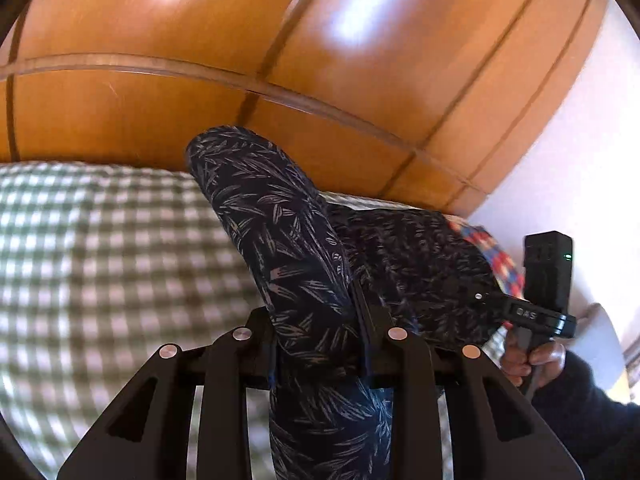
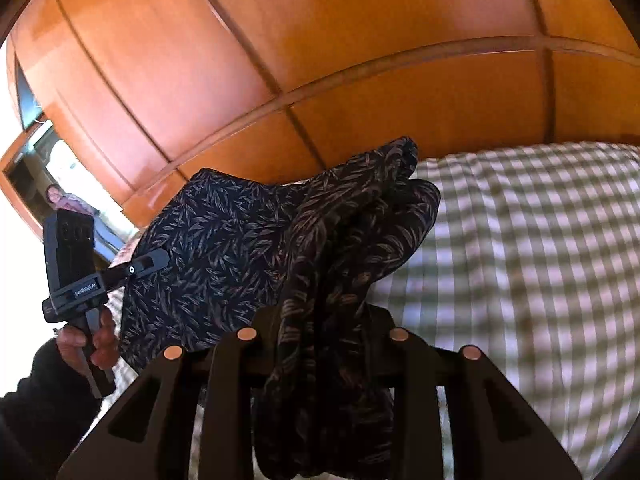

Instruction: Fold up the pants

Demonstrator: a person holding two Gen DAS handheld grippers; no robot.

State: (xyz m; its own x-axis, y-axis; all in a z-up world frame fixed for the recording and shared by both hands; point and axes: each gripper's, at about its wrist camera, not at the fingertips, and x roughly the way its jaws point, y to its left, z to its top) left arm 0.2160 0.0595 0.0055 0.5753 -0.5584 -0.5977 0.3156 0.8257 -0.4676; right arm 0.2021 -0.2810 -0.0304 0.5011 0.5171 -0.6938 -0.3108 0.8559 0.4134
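Dark navy pants (image 1: 272, 216) with a pale leaf print hang lifted above the bed. My left gripper (image 1: 318, 332) is shut on a bunched fold of them that rises between its fingers and droops below. The pants (image 2: 224, 248) stretch across to my right gripper (image 2: 320, 320), which is shut on a thick gathered wad of the same fabric. Each view shows the other tool held by a hand: the right gripper (image 1: 492, 300) clamped on the cloth's edge, and the left gripper (image 2: 156, 260) at the left edge of the spread panel.
A bed with a green-and-white checked cover (image 1: 100, 260) (image 2: 540, 260) lies under the pants. Glossy orange wooden panels (image 1: 160, 112) (image 2: 360, 60) stand close behind it. A colourful patterned cloth (image 1: 500, 256) peeks out behind the pants. A person (image 2: 60, 200) stands in a doorway at far left.
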